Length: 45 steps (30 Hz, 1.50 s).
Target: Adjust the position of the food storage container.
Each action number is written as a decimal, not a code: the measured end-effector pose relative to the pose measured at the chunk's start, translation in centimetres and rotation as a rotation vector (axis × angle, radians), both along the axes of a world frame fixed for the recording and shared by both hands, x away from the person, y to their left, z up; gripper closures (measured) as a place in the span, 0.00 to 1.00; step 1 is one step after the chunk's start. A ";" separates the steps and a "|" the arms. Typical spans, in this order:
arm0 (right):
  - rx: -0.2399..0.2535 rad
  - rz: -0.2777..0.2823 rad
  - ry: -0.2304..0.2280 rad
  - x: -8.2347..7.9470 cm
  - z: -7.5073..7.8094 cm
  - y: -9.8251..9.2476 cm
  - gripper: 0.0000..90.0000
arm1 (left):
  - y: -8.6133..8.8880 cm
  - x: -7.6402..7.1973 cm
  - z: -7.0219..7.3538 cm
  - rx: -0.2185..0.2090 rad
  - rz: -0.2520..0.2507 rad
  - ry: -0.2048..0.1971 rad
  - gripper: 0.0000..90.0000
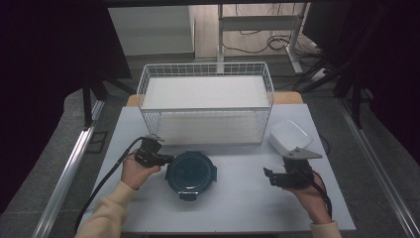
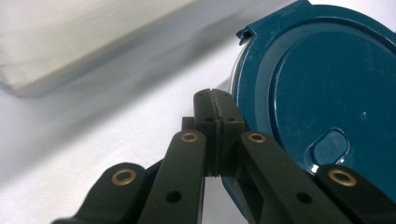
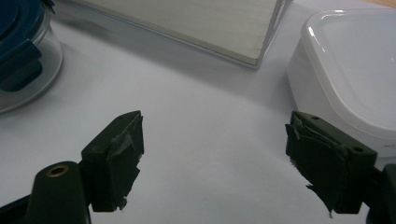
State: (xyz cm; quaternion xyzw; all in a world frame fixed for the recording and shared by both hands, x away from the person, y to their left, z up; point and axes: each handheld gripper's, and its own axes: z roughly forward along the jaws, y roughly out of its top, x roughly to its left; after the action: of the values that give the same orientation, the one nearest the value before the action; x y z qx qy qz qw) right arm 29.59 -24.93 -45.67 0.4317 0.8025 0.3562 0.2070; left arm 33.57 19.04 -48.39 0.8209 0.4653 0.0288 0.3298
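A round clear container with a dark blue clip-on lid (image 1: 190,173) stands on the white table, near its middle. My left gripper (image 1: 168,159) is shut with nothing between its jaws, and its tips rest right at the lid's left rim (image 2: 243,74); in the left gripper view the two pads (image 2: 205,109) press flat together beside the blue lid (image 2: 327,93). My right gripper (image 1: 268,174) hovers open at the right, pointing left over bare table, its jaws (image 3: 212,158) wide apart. A white square lidded box (image 1: 290,136) sits just behind it (image 3: 355,70).
A white wire basket (image 1: 205,101) with two shelves stands at the back of the table, just behind the blue-lidded container. Bare table (image 1: 237,203) lies between the two grippers and along the front edge. The blue-lidded container's side (image 3: 23,56) is at the left of the right gripper view.
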 end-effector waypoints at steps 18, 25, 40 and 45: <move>-0.004 0.009 0.009 0.1 -0.2 0.4 0.21 | -3.1 -1.6 -0.1 -0.044 -0.031 0.025 1.00; -0.005 0.021 0.003 0.0 -0.1 0.6 0.21 | -3.9 -2.2 -0.1 -0.058 -0.037 0.035 1.00; 0.015 0.028 -0.041 -0.5 0.7 0.9 0.22 | -3.2 -2.4 0.3 -0.183 -0.037 0.004 1.00; 0.063 0.041 -0.057 -0.7 1.2 0.8 0.22 | -1.6 -3.6 2.3 -0.179 0.012 -0.107 0.93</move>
State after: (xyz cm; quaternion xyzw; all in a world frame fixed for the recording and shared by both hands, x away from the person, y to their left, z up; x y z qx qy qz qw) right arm 28.92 -24.08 -44.51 0.4111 0.7934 0.3976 0.2084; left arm 29.97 17.46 -46.12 0.7825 0.4528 0.0331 0.4261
